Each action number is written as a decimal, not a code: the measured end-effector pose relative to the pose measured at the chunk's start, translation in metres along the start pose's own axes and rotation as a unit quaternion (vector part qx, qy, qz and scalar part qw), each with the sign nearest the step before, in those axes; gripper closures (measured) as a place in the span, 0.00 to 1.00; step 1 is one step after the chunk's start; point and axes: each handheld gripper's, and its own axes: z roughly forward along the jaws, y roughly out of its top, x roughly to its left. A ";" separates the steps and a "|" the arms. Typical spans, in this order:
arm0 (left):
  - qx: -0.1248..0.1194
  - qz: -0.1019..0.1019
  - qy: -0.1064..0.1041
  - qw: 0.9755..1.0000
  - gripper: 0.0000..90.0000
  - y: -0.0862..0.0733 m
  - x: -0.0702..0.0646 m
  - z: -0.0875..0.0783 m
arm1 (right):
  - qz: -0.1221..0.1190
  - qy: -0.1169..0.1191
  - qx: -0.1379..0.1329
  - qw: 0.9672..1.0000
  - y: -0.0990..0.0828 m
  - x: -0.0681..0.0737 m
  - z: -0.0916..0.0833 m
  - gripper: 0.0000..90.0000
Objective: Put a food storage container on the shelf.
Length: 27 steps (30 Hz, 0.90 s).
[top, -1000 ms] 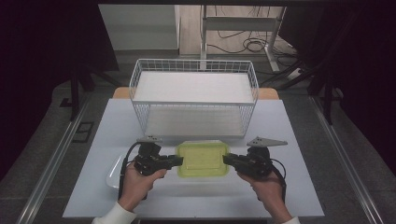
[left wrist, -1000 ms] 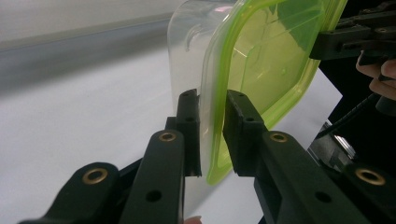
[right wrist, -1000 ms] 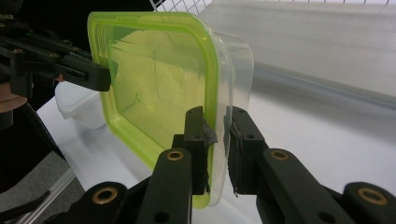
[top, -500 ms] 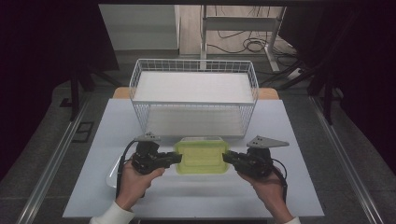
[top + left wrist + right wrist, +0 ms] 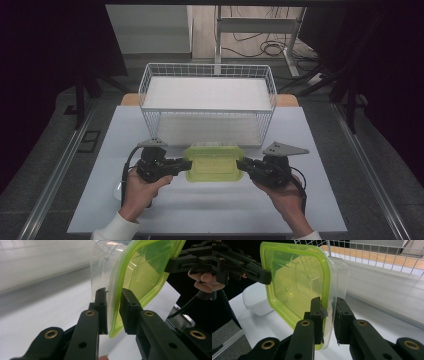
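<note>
You hold 1 clear food container with a green lid (image 5: 214,165) between your 2 grippers, lifted above the white table (image 5: 100,150) just in front of the white wire basket (image 5: 207,95). Your left gripper (image 5: 186,165) has its jaws clamped on the container's left rim; your right gripper (image 5: 241,164) has its jaws clamped on the right rim. In the right gripper view, a white tub (image 5: 255,300) sits on the table beyond the lid.

Progress, as a judgement — the pick-up looks done and the carry is underway; setting the container down, probably in the basket, remains.

No brand, label or writing can be read anywhere.
</note>
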 end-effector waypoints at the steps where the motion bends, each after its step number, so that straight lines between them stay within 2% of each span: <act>1: -0.001 0.001 0.001 1.000 0.87 0.001 0.000 -0.001 | -0.002 0.000 0.000 1.000 0.001 0.000 0.000 0.87; 12: -0.017 0.009 -0.005 1.000 0.87 0.020 0.002 -0.014 | -0.017 -0.002 -0.019 1.000 0.020 0.003 -0.002 0.87; 27: -0.032 0.022 -0.008 0.999 0.87 0.046 -0.001 -0.019 | -0.018 -0.007 -0.038 0.999 0.039 -0.005 -0.007 0.87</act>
